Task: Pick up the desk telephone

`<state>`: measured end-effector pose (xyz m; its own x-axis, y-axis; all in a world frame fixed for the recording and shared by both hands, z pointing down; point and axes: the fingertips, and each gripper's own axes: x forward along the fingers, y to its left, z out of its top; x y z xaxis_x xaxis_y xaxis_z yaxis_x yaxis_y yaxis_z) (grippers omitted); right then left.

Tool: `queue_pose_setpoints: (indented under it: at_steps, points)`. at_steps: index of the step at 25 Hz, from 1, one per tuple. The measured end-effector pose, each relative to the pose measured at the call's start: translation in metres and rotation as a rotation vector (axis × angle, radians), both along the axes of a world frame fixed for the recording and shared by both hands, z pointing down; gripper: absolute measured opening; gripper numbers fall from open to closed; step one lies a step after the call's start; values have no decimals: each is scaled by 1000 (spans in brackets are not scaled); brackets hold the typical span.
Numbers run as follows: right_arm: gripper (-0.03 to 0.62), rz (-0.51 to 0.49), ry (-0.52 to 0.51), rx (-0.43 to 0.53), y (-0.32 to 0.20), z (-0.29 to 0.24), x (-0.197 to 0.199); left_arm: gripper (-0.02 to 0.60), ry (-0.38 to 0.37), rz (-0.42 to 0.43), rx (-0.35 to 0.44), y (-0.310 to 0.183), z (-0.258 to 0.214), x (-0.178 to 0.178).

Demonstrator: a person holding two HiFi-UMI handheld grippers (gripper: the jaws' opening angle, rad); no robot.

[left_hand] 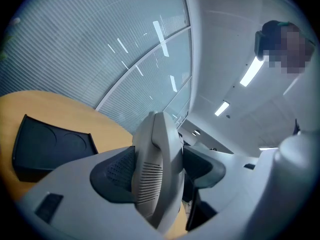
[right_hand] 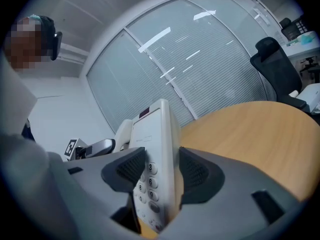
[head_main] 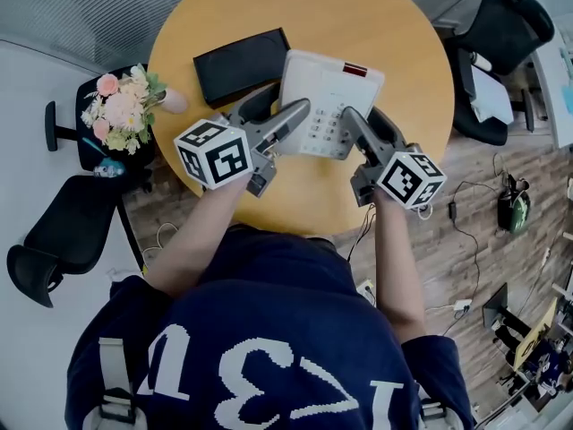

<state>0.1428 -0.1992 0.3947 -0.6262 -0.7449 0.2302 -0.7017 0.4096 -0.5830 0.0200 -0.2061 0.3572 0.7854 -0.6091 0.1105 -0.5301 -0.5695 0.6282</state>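
Note:
A white desk telephone [head_main: 328,95] with a keypad and a small red-tinted display hangs tilted above the round wooden table [head_main: 403,34], held from both sides. My left gripper [head_main: 288,122] is shut on its left side: in the left gripper view the ribbed white handset [left_hand: 156,166] is pinched between the dark pads of the left gripper [left_hand: 159,176]. My right gripper [head_main: 365,125] is shut on the phone's right edge. In the right gripper view the keypad body [right_hand: 159,149] stands on edge between the pads of the right gripper [right_hand: 160,176].
A flat black box [head_main: 241,64] lies on the table just left of the phone and also shows in the left gripper view [left_hand: 50,146]. A flower bouquet [head_main: 121,106] stands at the table's left rim. Office chairs stand at the left [head_main: 54,240] and the upper right [head_main: 501,34].

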Motion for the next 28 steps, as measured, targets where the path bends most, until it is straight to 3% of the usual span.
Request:
queue_pose_setpoints:
  at_steps: [10,20,28]
  points:
    - [227,10,34,129,-1,-54,-7,302,38,-22,147,3,-52,-9]
    - [227,11,86,217,2,-79,-12,302,60,-17,204,8,-71,-15]
    - [224,12,96,219,2,-80,-12,302,50,-12,205,8,-72,-14]
